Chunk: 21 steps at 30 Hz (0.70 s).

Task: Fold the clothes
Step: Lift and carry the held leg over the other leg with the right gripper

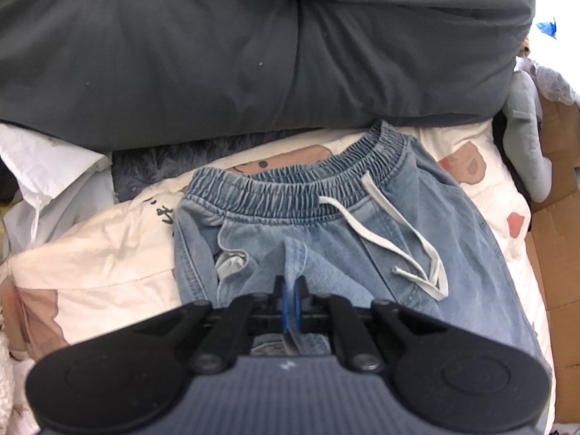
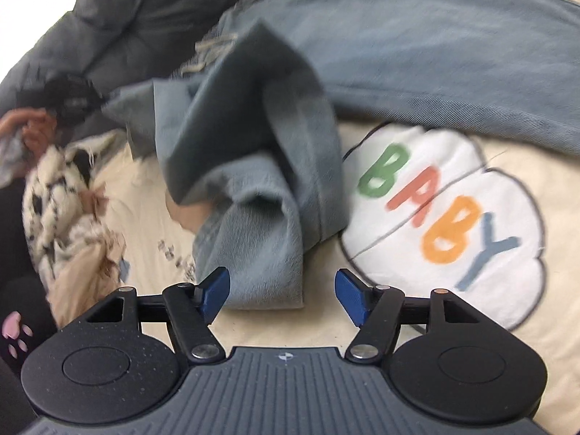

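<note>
Left gripper (image 1: pixel 290 290) tilts steeply down over the jeans (image 1: pixel 326 239), blue pads pinched tight on a raised fold of denim just below the waistband (image 1: pixel 290 188). Right gripper (image 2: pixel 282 291) also angles down, jaws spread wide, a crumpled trouser leg (image 2: pixel 261 195) lying between them, untouched. Jeans lie on a cream bedsheet (image 2: pixel 471 344) with a BABY print.

Light-blue denim trousers (image 1: pixel 362 239) lie on a cream cartoon-print bedspread (image 2: pixel 417 333) beside a dark grey duvet (image 1: pixel 253 54).
</note>
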Each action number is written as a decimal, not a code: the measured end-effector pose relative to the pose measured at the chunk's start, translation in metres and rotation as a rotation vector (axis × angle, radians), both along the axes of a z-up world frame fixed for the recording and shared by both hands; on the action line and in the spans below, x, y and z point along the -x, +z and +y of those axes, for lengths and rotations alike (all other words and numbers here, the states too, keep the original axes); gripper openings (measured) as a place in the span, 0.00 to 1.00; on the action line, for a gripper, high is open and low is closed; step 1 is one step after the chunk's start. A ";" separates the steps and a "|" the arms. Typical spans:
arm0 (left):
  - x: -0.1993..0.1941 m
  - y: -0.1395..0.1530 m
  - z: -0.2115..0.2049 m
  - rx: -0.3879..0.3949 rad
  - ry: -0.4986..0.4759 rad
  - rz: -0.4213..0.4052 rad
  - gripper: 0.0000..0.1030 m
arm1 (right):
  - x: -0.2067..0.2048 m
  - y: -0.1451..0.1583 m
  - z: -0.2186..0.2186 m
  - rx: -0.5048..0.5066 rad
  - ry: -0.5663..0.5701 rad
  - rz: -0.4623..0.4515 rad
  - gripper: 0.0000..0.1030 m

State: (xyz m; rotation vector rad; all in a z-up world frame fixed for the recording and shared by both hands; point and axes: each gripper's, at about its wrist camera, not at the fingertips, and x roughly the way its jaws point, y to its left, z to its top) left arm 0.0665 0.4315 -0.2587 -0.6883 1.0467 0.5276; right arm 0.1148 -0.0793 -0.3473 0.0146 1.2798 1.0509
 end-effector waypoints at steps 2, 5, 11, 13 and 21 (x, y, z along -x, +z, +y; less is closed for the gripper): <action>0.000 0.000 0.000 0.000 0.000 0.004 0.04 | 0.004 -0.006 0.010 0.013 0.018 -0.027 0.68; 0.000 0.000 -0.001 -0.005 -0.004 0.010 0.04 | 0.005 -0.008 0.022 0.034 0.004 -0.110 0.69; -0.001 -0.002 -0.002 -0.012 -0.010 0.023 0.04 | -0.003 -0.010 0.023 0.012 -0.014 -0.177 0.69; -0.001 -0.002 -0.002 -0.010 -0.010 0.027 0.04 | -0.006 -0.013 0.023 -0.001 -0.010 -0.175 0.69; 0.003 -0.009 -0.001 0.004 0.000 0.040 0.04 | 0.010 -0.009 0.034 -0.065 0.123 -0.217 0.66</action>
